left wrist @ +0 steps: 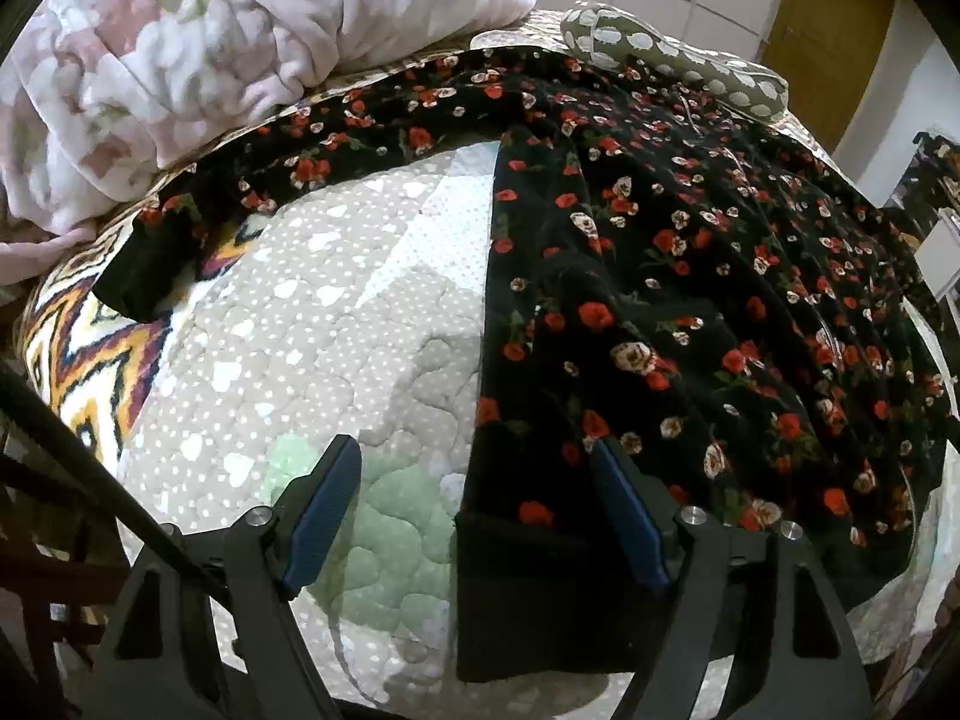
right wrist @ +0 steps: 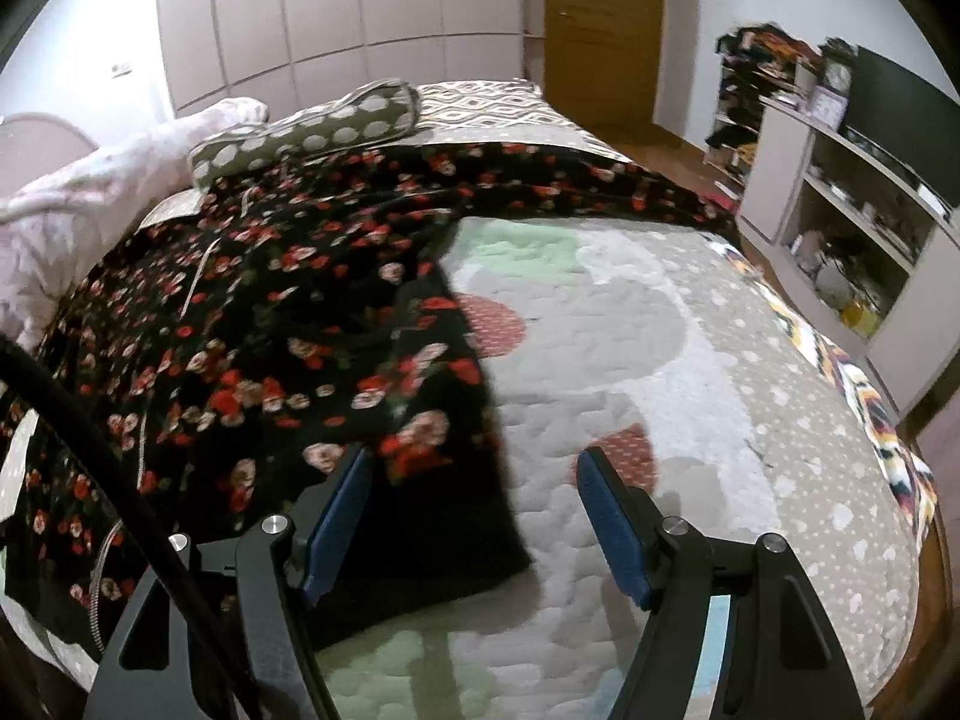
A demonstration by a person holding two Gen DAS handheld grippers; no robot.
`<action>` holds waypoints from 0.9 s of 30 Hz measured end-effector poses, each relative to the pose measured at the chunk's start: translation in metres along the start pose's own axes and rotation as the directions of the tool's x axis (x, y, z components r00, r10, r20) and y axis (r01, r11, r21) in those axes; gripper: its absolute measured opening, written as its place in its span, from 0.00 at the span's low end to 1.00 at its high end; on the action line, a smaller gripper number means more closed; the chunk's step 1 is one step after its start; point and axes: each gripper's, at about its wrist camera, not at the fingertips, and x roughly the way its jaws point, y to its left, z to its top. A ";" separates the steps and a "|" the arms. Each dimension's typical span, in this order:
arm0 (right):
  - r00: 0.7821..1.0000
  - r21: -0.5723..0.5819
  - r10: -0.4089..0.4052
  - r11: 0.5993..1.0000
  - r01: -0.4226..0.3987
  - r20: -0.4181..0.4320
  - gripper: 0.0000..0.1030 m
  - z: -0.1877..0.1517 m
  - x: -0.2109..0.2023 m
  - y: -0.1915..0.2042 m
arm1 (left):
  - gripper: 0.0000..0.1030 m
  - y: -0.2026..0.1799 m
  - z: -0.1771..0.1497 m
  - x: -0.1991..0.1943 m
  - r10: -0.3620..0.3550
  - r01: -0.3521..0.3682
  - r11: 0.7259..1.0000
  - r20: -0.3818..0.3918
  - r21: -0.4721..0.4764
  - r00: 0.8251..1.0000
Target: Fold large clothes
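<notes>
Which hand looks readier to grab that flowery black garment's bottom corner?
Probably either. The left gripper has the floral garment's dark hem corner between its open jaws; the right gripper frames the opposite corner likewise.

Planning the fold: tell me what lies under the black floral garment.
The black floral garment lies on a quilted bedspread with hearts and dots. A dotted cushion sits at its far edge. Anything beneath the garment's middle is covered.
</notes>
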 end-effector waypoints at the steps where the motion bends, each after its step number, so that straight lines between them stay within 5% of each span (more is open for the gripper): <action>1: 1.000 -0.010 0.005 1.000 -0.005 -0.002 0.73 -0.001 0.000 0.004 | 0.76 -0.001 0.000 0.000 0.000 0.000 1.000 0.001 0.005 1.000; 27: 0.999 -0.039 0.020 0.999 -0.021 -0.038 0.75 -0.010 0.013 0.024 | 0.76 -0.018 -0.002 -0.012 0.075 -0.081 0.994 0.083 0.071 0.994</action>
